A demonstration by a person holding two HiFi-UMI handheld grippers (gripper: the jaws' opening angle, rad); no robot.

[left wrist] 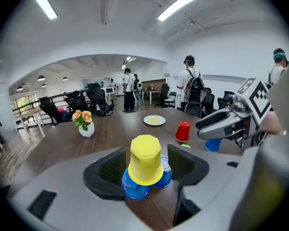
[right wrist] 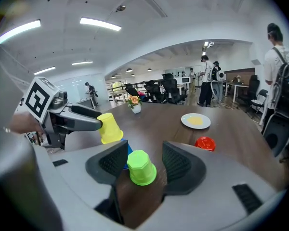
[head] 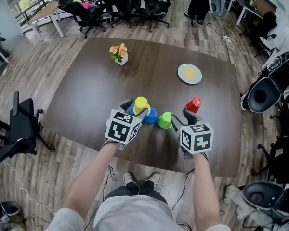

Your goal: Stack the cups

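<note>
Pads (left wrist: 110, 170) of the left tongs (left wrist: 147, 166) stand spread, clear of the upturned yellow cup (left wrist: 145, 159) between them, which rests on two blue cups (left wrist: 135, 187). The right tongs (right wrist: 144, 161), also spread, flank an upturned green cup (right wrist: 141, 167) on the desk (head: 96, 90), at the blue cups' three o'clock. A red cup (head: 193, 105) stands farther off, toward one o'clock.

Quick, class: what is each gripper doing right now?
Left gripper: open, yellow cup between its jaws, ungripped.
Right gripper: open, green cup between its jaws, ungripped.
</note>
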